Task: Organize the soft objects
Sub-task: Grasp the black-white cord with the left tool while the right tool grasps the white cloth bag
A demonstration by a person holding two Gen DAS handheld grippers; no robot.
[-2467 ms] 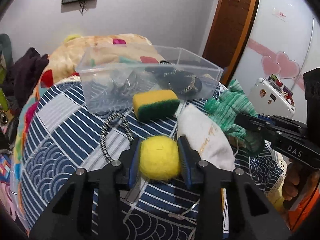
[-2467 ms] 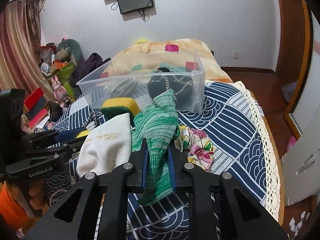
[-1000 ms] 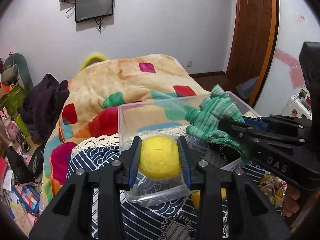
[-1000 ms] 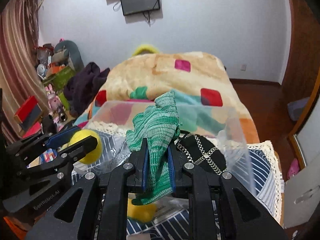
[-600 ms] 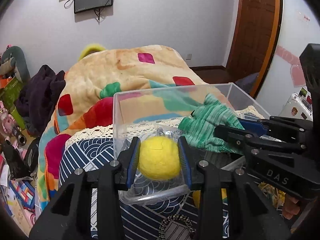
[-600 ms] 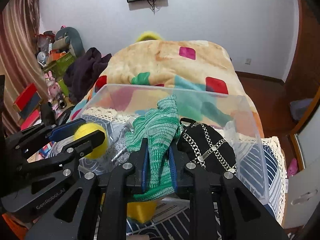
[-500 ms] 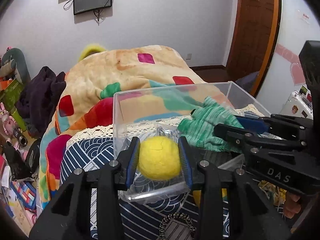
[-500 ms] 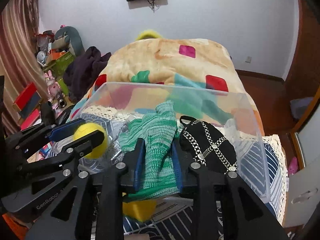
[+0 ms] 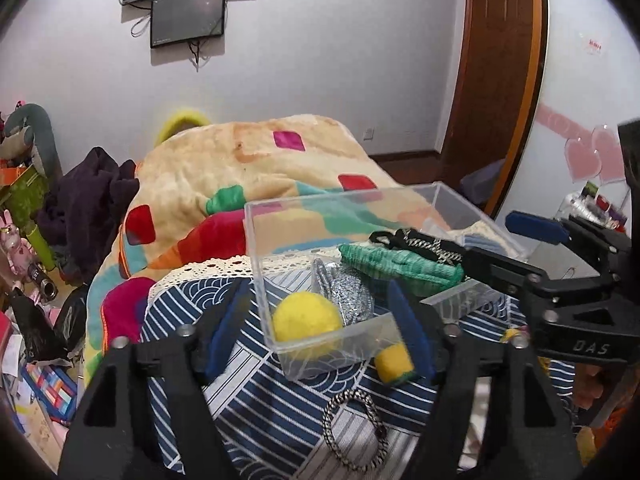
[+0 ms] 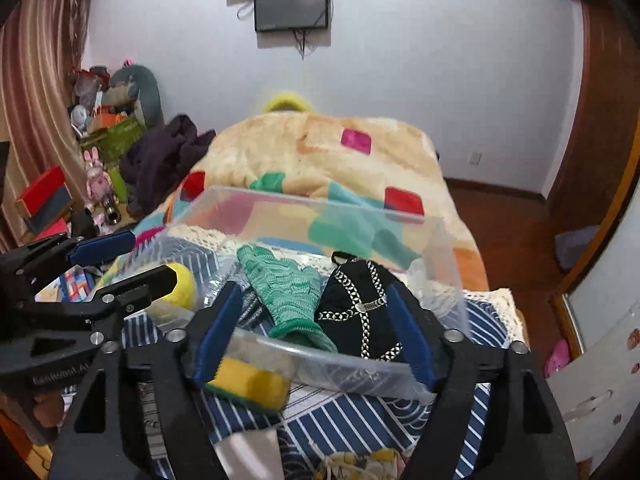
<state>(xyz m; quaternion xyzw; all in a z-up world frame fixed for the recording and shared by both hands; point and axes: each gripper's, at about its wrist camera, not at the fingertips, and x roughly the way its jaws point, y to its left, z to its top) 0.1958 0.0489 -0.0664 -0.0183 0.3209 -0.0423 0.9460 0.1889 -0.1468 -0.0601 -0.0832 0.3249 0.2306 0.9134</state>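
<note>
A clear plastic bin (image 9: pixel 256 240) (image 10: pixel 448 264) stands on the blue patterned bedspread. A yellow felt ball (image 9: pixel 307 325) (image 10: pixel 182 282) lies in its near left corner. A green knit glove (image 9: pixel 400 265) (image 10: pixel 288 292) lies in the bin beside a black chain-patterned item (image 10: pixel 360 308) (image 9: pixel 424 242) and a silver mesh piece (image 9: pixel 344 296). My left gripper (image 9: pixel 320 332) is open and empty, its fingers astride the bin's near corner. My right gripper (image 10: pixel 312 332) is open and empty over the bin's front wall.
A yellow-green sponge (image 9: pixel 394 362) (image 10: pixel 248 384) lies on the bedspread in front of the bin. A black-and-white cord loop (image 9: pixel 354 428) lies nearer. A floral cloth (image 10: pixel 356 466) sits at the bottom edge. A colourful blanket (image 9: pixel 256 168) lies behind the bin.
Both grippers opened. The yellow ball dropped from the left gripper into the bin, and the green glove dropped from the right gripper into the bin.
</note>
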